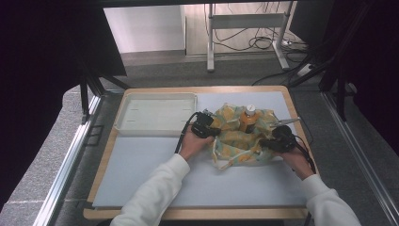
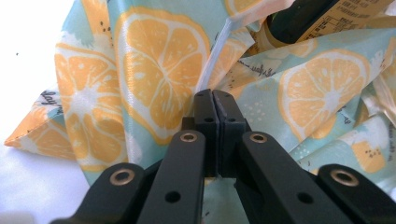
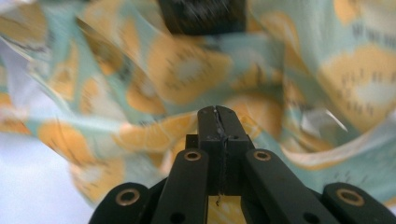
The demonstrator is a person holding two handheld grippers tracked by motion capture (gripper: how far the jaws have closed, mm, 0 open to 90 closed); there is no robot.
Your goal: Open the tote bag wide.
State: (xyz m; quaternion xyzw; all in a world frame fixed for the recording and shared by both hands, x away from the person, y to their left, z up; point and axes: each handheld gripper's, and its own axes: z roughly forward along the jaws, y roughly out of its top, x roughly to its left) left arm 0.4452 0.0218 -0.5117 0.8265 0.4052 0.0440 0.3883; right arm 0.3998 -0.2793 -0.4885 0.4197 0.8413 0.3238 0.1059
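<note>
1. The left gripper [image 2: 212, 95], at the centre of its own view, is clenched on a thin pale plastic handle strip [image 2: 215, 51] of the glossy bag printed with orange slices on pale blue [image 1: 237, 136]; the strip runs up from the closed jaws towards the upper middle of the frame.
2. The right gripper [image 3: 218, 112] is also clenched; a thin edge of material seems to be pinched in the seam between its jaws, though blur keeps me from telling what.
3. In the high view the bag sits right of centre on the white mat [image 1: 141, 165], with both grippers at its sides and an orange bottle with a white cap [image 1: 248, 117] standing inside.
4. An empty white tray [image 1: 155, 113] lies at upper left, apart from the bag.
5. To do this well, I judge both grips should stay firm and pull evenly outward, keeping the mouth open without tipping the bottle.
</note>
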